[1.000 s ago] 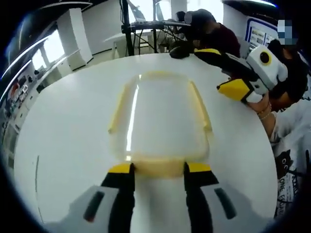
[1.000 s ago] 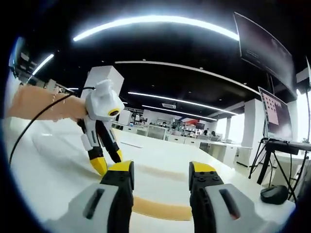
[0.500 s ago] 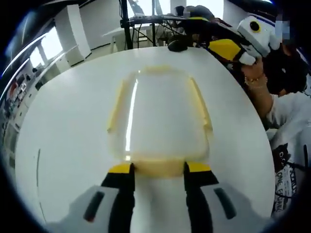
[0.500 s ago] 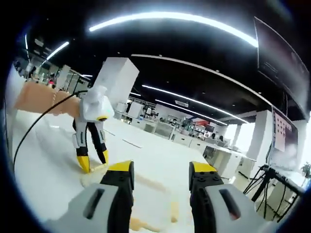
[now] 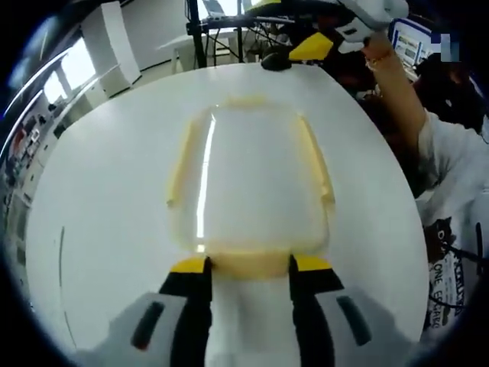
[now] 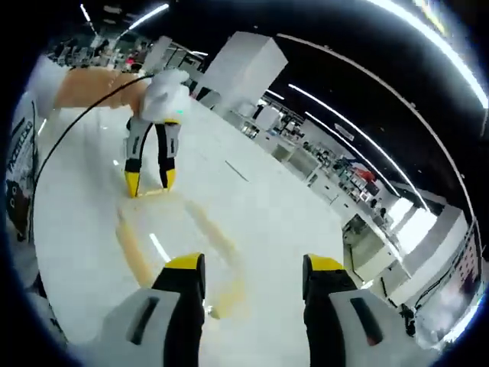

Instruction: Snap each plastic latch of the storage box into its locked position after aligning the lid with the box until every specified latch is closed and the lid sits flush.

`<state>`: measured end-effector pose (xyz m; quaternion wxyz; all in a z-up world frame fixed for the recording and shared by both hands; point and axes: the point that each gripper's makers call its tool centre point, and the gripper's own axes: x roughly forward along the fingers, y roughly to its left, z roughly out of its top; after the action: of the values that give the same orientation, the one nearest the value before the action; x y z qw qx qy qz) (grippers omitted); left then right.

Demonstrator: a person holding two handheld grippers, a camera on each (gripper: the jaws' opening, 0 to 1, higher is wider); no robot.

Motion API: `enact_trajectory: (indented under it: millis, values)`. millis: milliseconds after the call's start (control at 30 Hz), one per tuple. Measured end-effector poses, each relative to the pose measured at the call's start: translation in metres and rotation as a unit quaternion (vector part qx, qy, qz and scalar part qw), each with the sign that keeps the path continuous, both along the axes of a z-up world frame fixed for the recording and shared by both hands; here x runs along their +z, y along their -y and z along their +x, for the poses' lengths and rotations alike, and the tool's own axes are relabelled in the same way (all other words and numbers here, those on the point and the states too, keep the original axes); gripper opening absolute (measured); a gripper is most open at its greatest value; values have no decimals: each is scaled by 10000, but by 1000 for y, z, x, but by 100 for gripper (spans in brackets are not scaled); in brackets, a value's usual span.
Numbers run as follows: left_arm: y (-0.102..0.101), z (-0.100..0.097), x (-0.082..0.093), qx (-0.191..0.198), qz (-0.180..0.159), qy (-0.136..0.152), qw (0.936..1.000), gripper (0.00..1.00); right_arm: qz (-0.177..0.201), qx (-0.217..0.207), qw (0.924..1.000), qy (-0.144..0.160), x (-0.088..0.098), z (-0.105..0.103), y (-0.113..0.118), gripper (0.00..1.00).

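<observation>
Translucent plastic with pale yellow latches makes up the storage box (image 5: 248, 187), which lies flat on the white round surface (image 5: 99, 199) directly ahead of the left hand-held gripper (image 5: 249, 265). That gripper's yellow-tipped jaws stand apart, one at each end of the near yellow latch (image 5: 250, 264); they seem to touch it, though whether they press it cannot be told. Long yellow latches run along both sides of the lid, beyond the jaws.

In the right gripper view, the right hand-held gripper (image 6: 252, 264) hangs above the surface (image 6: 84, 206) with its jaws spread and nothing between them. The box (image 6: 179, 237) lies below and ahead of it, and at the box's far end the left hand-held gripper (image 6: 150, 182) stands tips-down against the latch. In the left gripper view, the right hand-held gripper (image 5: 325, 44) sits raised beyond the box's far right corner, held by a person's arm (image 5: 393, 84).
</observation>
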<state>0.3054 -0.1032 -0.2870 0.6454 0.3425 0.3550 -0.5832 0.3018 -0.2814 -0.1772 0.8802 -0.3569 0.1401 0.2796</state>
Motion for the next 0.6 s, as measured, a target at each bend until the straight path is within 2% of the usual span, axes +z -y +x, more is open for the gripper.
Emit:
enact_trajectory:
  millis: [100,133,167,267,333,500,533,567,600]
  values:
    - [-4,-2,-1,-21,93,-12,10000,39,-254,215,9992,-220,-8,5,4,51]
    - [-5,-2,-1,-25,111,-14,9999,39,-286,252,9990,-245,-10,5,4,51]
    - [-6,-3,-1,-39,133,-16,9999,39,-315,455,9975,-449,-16,5,2,52]
    - [-10,-4,-1,-36,180,-40,9998,39,-269,839,9942,-617,-22,5,-2,52]
    - [-12,-5,-1,-29,198,-54,9998,39,-345,988,9909,-845,-28,3,-1,52]
    - [-15,-6,-1,-22,244,-88,9997,39,-830,1210,9758,-1621,-53,1,3,54]
    - [-15,-6,-1,-18,245,-93,9997,39,-867,1208,9749,-1657,-54,1,4,55]
    - [-16,-6,-1,-13,245,-98,9997,39,-1129,1189,9696,-1816,-62,4,8,55]
    - [-16,-6,-1,-13,242,-98,9997,39,-1224,1181,9662,-1937,-66,5,10,55]
